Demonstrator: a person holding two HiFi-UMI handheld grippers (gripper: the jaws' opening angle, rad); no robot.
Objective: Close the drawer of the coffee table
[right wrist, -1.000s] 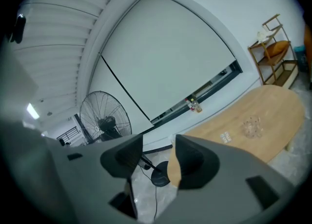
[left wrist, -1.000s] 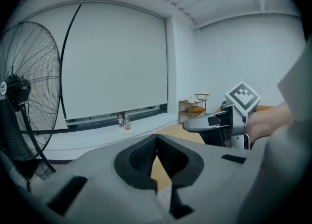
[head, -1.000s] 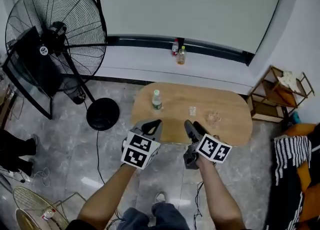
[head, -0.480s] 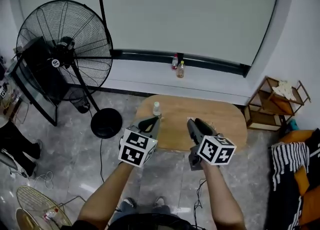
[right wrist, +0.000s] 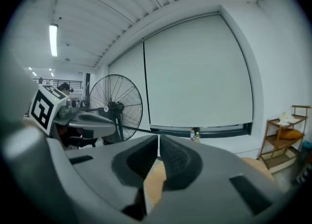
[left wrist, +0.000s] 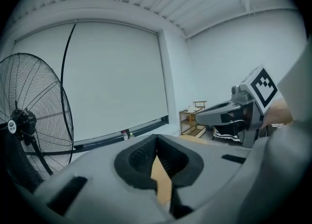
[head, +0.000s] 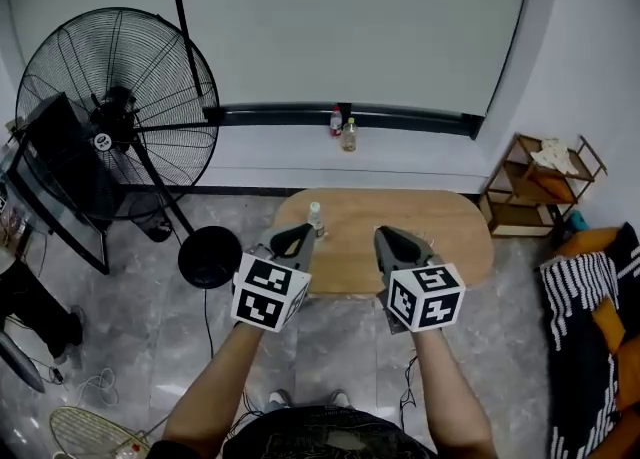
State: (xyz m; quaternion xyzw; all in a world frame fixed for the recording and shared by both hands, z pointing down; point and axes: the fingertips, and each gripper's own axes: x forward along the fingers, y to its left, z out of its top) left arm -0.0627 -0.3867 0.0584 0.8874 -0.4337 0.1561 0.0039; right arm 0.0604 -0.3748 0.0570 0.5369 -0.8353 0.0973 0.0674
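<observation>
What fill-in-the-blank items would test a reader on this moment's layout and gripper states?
1. The small bottle stands ____ the coffee table.
2. The jaws of the left gripper and the right gripper are both ____, with nothing between them.
3. In the head view, the big fan stands to that table's ____.
Missing words: on; shut; left.
</observation>
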